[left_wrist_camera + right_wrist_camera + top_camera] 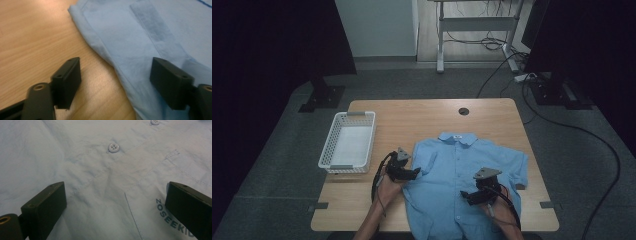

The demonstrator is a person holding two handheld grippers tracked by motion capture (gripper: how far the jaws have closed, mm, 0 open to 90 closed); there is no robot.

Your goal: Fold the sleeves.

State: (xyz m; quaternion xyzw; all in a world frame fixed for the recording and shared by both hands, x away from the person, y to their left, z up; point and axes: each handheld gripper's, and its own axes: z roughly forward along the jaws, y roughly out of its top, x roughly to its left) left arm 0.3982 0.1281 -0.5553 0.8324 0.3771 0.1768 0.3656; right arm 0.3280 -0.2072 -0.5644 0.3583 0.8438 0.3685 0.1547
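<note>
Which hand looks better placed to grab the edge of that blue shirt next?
The left. The left hand-held gripper stands open astride the shirt edge where cloth meets table. The right hand-held gripper hovers open over the flat buttoned front, away from any edge.

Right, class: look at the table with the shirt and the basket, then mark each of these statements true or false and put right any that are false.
1. The blue shirt lies flat on the table, buttoned up. True.
2. The white basket holds folded clothes. False: it is empty.
3. The left gripper has its jaws apart, one over the wood and one over the shirt's edge. True.
4. The right gripper is clamped on a button. False: its jaws stand apart above the cloth, short of the button.
5. The basket sits on the shirt. False: it stands beside it, apart.
</note>
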